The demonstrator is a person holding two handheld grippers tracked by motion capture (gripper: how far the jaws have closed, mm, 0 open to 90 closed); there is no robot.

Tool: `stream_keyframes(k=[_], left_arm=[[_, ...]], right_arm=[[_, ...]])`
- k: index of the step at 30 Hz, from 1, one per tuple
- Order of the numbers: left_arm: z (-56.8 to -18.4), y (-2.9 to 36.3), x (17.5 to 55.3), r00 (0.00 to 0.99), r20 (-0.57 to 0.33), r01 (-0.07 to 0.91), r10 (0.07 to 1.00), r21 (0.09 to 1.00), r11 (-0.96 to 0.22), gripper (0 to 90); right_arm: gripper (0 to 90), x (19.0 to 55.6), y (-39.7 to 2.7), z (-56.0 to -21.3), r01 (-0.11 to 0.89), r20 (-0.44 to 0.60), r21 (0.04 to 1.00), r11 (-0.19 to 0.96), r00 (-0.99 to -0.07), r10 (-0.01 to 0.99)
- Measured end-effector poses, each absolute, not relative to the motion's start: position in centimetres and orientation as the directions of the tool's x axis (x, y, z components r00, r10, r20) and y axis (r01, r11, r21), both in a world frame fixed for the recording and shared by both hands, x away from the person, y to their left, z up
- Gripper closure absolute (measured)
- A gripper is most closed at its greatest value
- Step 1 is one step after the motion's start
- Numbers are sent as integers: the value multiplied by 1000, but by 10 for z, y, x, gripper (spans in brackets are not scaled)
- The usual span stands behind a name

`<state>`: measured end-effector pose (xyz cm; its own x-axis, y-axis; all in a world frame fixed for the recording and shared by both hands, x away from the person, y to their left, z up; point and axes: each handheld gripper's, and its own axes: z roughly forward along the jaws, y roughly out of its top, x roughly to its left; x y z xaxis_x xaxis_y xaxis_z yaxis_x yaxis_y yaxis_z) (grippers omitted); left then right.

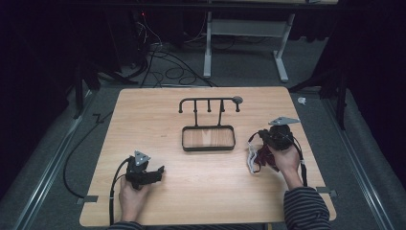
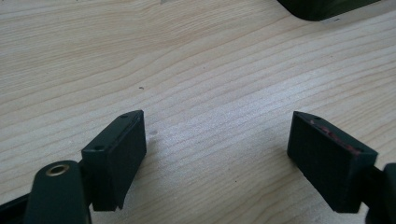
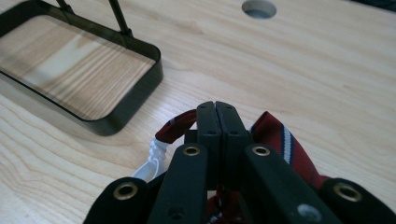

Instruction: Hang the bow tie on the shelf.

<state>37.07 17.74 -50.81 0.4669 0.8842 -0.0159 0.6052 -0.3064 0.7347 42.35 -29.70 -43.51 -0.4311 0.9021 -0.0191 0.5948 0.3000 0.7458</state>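
Though clamped, right gripper (image 3: 216, 109) on striped cloth (image 3: 285, 144)

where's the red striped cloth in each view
High view: the red striped cloth hangs right of centre, at the right gripper.
Right gripper view: bottom centre, pinched between the closed jaws.
Left gripper view: bare table.
Shared landmark: the black tray, upper left in the right gripper view.

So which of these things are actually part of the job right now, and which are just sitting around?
In use:
- right gripper, jaws shut on the dark red striped cloth item with white trim
- black metal rack with hooks and wood-floored tray, probably where it goes

Just there:
- left gripper, jaws open, resting on the light wooden table
- black cables on the floor
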Motion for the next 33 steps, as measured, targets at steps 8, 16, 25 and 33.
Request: stream_keyframes(k=[8,16,25,33], left_arm=[[-508,177,371,466,-17,605,885,736,-304,201],[-508,177,371,466,-17,605,885,736,-304,201],[-508,177,371,466,-17,605,885,736,-304,201],[-508,177,371,466,-17,605,885,736,-304,201]], right_arm=[[900,408,-294,-408,520,-55,797,306,-442,895],[900,399,-284,-388,452,-94,829,330,-468,879],[900,391,-271,-373,401,-113,850,342,-496,861],[900,390,-267,-370,393,-111,854,341,-503,857]])
